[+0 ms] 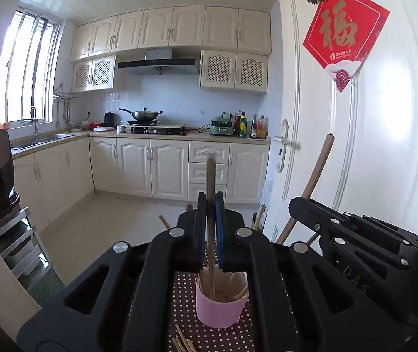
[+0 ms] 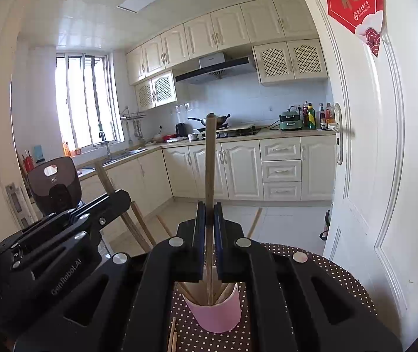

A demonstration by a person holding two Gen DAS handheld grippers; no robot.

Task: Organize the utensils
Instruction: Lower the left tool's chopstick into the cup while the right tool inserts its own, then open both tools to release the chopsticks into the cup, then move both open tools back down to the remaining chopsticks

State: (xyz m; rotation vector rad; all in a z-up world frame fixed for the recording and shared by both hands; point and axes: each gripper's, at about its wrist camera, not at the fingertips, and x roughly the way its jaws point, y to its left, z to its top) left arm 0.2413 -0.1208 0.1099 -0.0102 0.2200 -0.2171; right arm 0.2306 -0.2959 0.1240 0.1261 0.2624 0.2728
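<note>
Each claw, left claw (image 1: 210,205) and right claw (image 2: 210,214), is clamped on a brown wooden chopstick (image 1: 210,176) above the pink round cup (image 1: 219,308) at lower centre; lower both straight, then release.

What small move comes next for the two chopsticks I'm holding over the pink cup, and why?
Probably open the left gripper first, then the right gripper. Each has its jaws shut on an upright chopstick, the left chopstick and the right chopstick, and both lower ends already sit inside the pink cup among others. More chopsticks lie loose on the dotted tablecloth.
</note>
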